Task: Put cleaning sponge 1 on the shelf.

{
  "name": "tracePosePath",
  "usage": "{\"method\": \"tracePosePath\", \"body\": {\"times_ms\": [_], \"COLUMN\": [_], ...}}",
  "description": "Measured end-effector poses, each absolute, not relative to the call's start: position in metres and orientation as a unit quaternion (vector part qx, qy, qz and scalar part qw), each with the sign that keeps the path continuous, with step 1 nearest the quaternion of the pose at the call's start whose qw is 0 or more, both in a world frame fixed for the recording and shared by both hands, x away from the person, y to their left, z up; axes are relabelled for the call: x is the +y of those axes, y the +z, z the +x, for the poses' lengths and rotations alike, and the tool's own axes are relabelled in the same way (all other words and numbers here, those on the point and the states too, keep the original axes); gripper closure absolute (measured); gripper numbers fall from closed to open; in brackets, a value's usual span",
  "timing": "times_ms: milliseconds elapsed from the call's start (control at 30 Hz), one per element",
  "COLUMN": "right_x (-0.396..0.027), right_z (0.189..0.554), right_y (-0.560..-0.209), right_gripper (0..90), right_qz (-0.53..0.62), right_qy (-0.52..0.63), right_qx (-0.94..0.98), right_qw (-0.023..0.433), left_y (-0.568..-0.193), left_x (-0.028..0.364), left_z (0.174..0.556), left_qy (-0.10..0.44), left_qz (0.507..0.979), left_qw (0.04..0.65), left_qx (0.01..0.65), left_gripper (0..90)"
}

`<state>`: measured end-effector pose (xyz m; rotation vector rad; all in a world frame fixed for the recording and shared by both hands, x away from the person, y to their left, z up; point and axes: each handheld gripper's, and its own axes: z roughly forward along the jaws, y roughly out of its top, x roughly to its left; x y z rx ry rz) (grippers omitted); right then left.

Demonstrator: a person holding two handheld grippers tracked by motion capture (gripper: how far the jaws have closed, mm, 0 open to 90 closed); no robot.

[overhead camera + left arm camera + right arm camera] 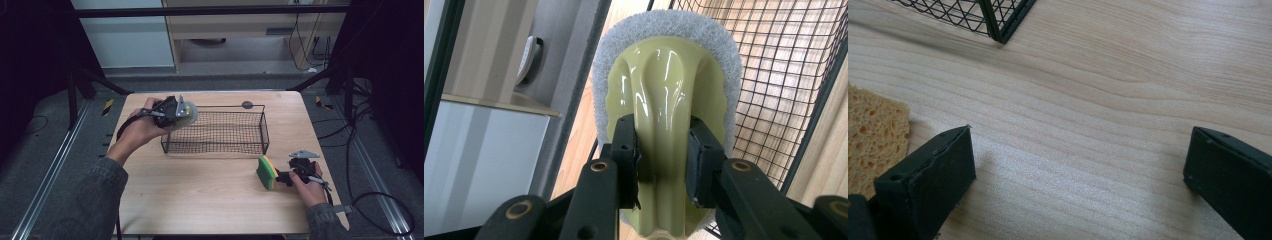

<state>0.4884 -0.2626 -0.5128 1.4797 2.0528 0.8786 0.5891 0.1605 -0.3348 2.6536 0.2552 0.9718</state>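
A scrubber [669, 95] with a pale green glossy handle and a white scouring pad [188, 114] hangs over the left end of the black wire basket [220, 132]. My left gripper [663, 145] is shut on its handle; from above this gripper [172, 111] sits at the basket's far-left corner. A yellow sponge with a green face [267, 172] stands on edge on the table's right side. My right gripper [281, 177] is open just right of it. In the right gripper view the sponge [873, 137] lies outside the left jaw, with bare wood between the jaws of the gripper [1078, 155].
The wooden table [200, 195] has free room in front of the basket. A small dark disc [247, 104] lies at the far edge behind the basket. A basket corner [998, 20] shows ahead of the right gripper. Basket mesh [784, 75] is beside the scrubber.
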Motion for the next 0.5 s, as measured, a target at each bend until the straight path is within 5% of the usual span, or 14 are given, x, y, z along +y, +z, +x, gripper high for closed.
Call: {"method": "tracePosePath", "body": {"times_ms": [500], "right_x": [-0.263], "right_z": [0.488], "right_y": [-0.513], "right_gripper": [0.5], "right_qz": [0.538], "right_qy": [0.319], "right_qx": [0.746], "right_qw": [0.229], "left_y": [-0.353], "left_x": [0.153], "left_z": [0.594], "left_qy": [0.333], "left_qz": [0.93], "left_qw": [0.133], "left_qx": [0.082], "left_gripper": [70.1]}}
